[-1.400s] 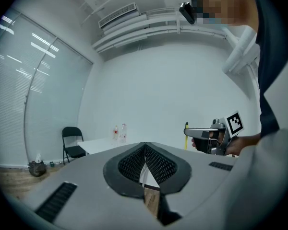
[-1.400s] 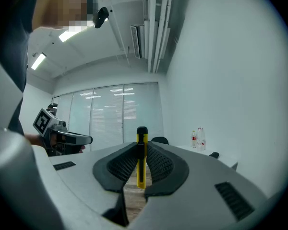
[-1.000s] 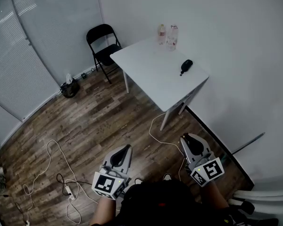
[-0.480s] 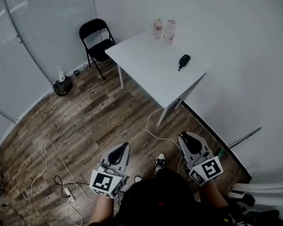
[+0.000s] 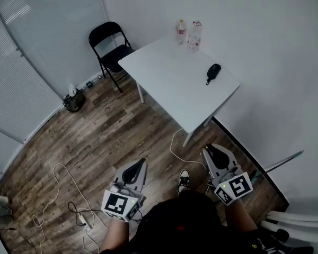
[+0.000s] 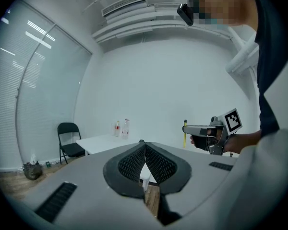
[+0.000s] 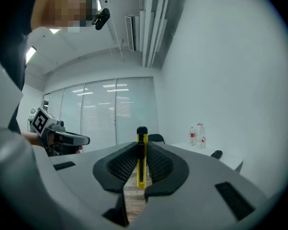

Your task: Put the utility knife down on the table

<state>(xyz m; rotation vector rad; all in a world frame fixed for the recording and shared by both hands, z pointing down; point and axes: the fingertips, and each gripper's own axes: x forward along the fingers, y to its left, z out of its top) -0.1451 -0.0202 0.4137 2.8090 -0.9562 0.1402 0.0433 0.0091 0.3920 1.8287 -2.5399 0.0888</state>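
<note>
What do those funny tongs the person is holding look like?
The left tongs and right tongs are both light grey wedge shapes. Inside they have black bumpy pads. Each has a white cube at the back, printed with black square markers. The person wears a dark top.

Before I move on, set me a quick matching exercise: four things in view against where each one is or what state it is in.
Things:
1. utility knife
2. left gripper
3. bottles
4. chair

Places or states:
A. on the floor, beside the table
B. jaws together, nothing between them
C. clamped between the jaws of the right gripper
D. at the table's far corner

Pairs: 1-C, 2-B, 3-D, 4-A
</note>
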